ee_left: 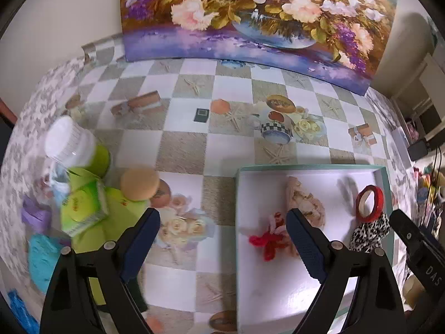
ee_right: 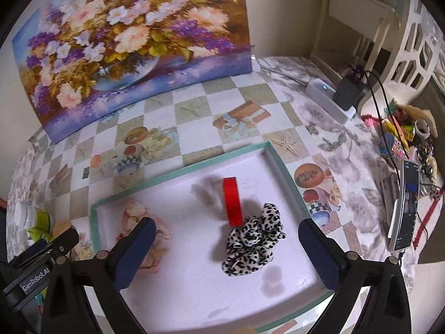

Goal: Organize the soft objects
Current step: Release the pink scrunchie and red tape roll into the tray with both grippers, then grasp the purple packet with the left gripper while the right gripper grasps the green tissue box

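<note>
Right tool had its jaws wide apart, nothing between the pads, hovering over the near half of the teal-rimmed tray. Leopard-print scrunchie lay on the white tray floor right between the two fingers, centre-lower frame: crumpled, black spots on white, folded on itself. Red tape roll stood on edge just behind it, touching or nearly touching; can't tell which. Beige floral fabric piece lay lower left in the tray, partly behind the left finger.

Left tool was also spread wide, holding nothing, straddling the tray's left wall. Red yarn piece sat just inside the right finger, lower centre, tangled, with a pinkish bit on top. The beige fabric lay just behind that fingertip. The red tape roll and scrunchie showed right of frame, next to the other tool's black body.

Left of frame, outside the tray on the checkered tabletop: tan round sponge near the left fingertip, green packaging beside it, a clear white-capped jar further back, blurred. Turquoise and purple soft items at the far left edge, too blurred to identify.

Floral painting leaned against the wall at the back.
</note>
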Demonstrator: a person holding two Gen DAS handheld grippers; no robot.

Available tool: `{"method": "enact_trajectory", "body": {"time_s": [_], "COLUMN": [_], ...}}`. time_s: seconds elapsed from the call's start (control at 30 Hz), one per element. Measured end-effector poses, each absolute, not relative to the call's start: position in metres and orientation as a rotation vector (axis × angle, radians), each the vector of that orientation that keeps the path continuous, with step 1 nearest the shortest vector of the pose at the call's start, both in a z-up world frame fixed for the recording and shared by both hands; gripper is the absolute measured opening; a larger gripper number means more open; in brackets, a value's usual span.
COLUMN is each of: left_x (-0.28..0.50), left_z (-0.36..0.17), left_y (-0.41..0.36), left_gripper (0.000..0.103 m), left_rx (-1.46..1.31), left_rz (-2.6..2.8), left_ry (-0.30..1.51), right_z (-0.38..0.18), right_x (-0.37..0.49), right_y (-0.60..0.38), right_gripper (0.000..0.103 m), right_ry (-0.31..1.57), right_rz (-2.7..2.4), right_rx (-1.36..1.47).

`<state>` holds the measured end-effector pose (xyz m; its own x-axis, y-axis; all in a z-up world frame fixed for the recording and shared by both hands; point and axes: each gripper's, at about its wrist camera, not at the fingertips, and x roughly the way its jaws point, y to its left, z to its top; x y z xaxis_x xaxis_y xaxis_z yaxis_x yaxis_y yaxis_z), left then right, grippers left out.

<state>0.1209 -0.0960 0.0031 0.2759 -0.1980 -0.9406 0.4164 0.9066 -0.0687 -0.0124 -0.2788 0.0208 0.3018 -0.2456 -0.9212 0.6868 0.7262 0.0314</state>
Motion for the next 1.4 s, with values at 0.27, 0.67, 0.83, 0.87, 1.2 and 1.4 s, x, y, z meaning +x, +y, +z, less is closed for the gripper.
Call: {"method": "enact_trajectory", "body": {"time_s": [0.27,0.67,0.83,0.87,1.2,1.4], "left_x": [0.122,0.128,0.131,0.132,0.151,0.162], "left_z": [0.025,0.036,0.038,0.038,0.041,0.037], "left_y": [-0.071,-0.015,0.009,0.013,0.084,0.124], "left_gripper": [0.092,0.092,0.092,0.092,0.092,0.092], "left_rx": [0.226,0.225,0.208,0.204,0.097,0.036], "left_rz": [-0.411,-0.323,-0.294,-0.29,-0.185,-0.098], "left_ry": [1.184,1.155,1.154,1.152,1.153,1.163], "right_z": [0.033,0.032,0.029,0.029,0.012,0.003], "right_x": [0.001,0.018,0.027,0.029,0.053,0.069], "right_y": [-0.241,-0.179,-0.154,-0.15,-0.1,-0.075], "right_gripper": [0.103,0.103,0.103,0.103,0.103,0.103], "right_ry": [1.088,1.107,1.122,1.122,1.159,1.17], "right_rz": [-0.544,-0.409,-0.355,-0.34,-0.217,-0.134], "right_rx": [0.441,0.398,0.385,0.395,0.427,0.446]}}
